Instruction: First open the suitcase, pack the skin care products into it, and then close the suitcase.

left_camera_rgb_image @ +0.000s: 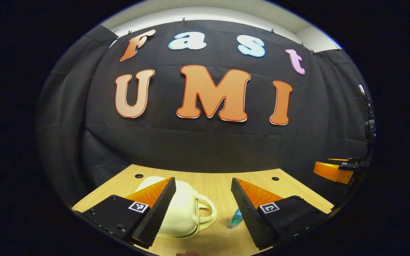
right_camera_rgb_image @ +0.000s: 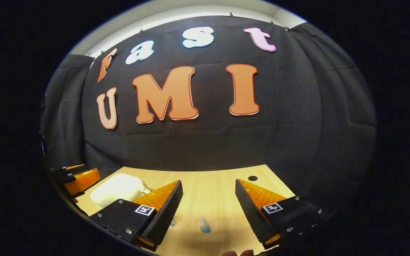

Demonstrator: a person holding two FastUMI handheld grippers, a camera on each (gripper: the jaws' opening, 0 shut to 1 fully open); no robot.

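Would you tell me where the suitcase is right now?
The cream suitcase lies closed on the wooden table, behind the left gripper's left finger, with a small blue bottle beside its handle.

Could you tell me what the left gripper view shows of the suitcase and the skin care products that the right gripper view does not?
Left gripper view alone: the cream suitcase's handle, facing a blue-tinted bottle beside it. Right gripper view alone: a small blue-tipped tube standing apart on bare wood, in line with the gap between its own open fingers. Both: the closed suitcase on the wooden table, each view's own gripper open and holding nothing, and the other gripper off at the edge.
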